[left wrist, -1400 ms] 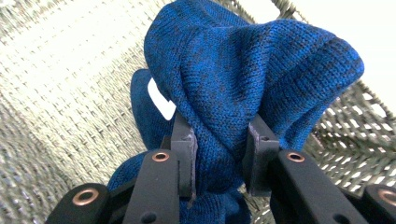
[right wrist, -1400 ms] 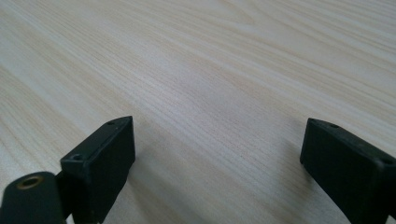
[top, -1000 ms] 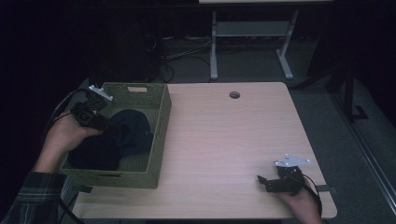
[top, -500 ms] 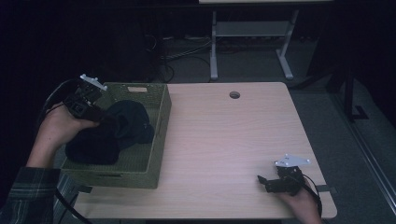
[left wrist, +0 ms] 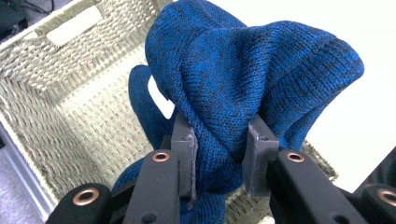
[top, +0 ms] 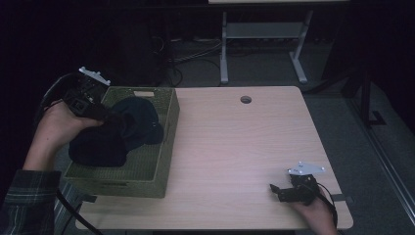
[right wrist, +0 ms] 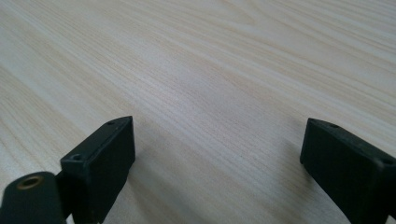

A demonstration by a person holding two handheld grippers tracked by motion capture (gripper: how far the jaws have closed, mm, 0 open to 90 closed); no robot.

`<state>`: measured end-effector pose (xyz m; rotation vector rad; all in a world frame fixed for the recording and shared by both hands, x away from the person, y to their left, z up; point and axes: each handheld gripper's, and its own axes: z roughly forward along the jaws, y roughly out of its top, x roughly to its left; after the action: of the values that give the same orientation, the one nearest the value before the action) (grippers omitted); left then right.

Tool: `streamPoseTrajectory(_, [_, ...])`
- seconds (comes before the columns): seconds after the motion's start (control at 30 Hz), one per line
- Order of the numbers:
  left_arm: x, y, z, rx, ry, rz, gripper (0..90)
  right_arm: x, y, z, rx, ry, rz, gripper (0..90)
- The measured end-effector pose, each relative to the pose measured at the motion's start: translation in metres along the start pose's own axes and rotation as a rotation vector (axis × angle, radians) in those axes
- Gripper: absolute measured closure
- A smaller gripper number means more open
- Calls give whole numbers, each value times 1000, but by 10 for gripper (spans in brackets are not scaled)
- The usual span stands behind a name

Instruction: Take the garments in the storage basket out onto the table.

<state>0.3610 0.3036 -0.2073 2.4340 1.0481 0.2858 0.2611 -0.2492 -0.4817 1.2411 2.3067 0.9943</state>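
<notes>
**Gripping a blue knit hat over the woven basket**

Clamping a fold of blue knit hat between its two black jaws, the left hand-held gripper sits at the far left corner of the woven basket in the high view. The left gripper view shows the jaws closed tight on the bunched fabric, with the rest of the hat rising above them and a part of it hanging down towards the basket floor. From above, the hat looks dark and lies draped across the inside of the basket, its upper end pulled towards the gripper. The basket stands on the left end of the table. A cable hole sits near the far edge of the table, towards the middle. At the near right corner, the right hand-held gripper rests low on the bare wood, well apart from the basket. In the right gripper view its jaws stand wide with nothing between them, just light woodgrain.
</notes>
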Motion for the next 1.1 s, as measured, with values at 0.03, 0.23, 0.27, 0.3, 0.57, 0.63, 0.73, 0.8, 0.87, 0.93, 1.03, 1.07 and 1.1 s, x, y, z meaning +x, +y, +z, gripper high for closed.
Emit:
streamPoseTrajectory(0.03, [-1, 1, -1, -7, -4, -2, 701, 0, 0, 0, 0, 0, 0, 99])
streamPoseTrajectory(0.23, [-8, 10, -7, -21, -10, 18, 700, 0, 0, 0, 0, 0, 0, 99])
streamPoseTrajectory(0.27, [-9, 12, -8, -20, -7, 25, 700, 0, 0, 0, 0, 0, 0, 99])
streamPoseTrajectory(0.3, [-10, 13, -9, -26, -3, 23, 700, 0, 0, 0, 0, 0, 1, 99])
streamPoseTrajectory(0.57, [-21, 25, -14, -44, -17, 50, 700, 0, 0, 0, 0, -1, 0, 99])
streamPoseTrajectory(0.63, [-24, 29, -14, -46, -23, 59, 700, 0, 0, 0, 0, -1, 0, 99])
streamPoseTrajectory(0.73, [-29, 34, -14, -55, -28, 69, 700, 0, 0, 0, 0, -1, 0, 99])
streamPoseTrajectory(0.8, [-32, 37, -14, -59, -30, 75, 700, 0, 0, 0, 0, -2, -1, 99])
streamPoseTrajectory(0.87, [-36, 41, -14, -59, -29, 84, 701, 0, 0, 0, -1, -3, -3, 99])
streamPoseTrajectory(0.93, [-39, 45, -15, -60, -28, 95, 701, 0, 0, 0, -1, -3, -4, 99])
streamPoseTrajectory(1.03, [-45, 49, -16, -70, -31, 104, 701, 0, 0, 0, 0, -3, -2, 99])
streamPoseTrajectory(1.07, [-46, 51, -17, -74, -35, 110, 700, 0, 0, 0, 0, -3, -2, 99])
streamPoseTrajectory(1.1, [-49, 53, -17, -78, -40, 116, 700, 0, 0, 0, 0, -2, -2, 99])
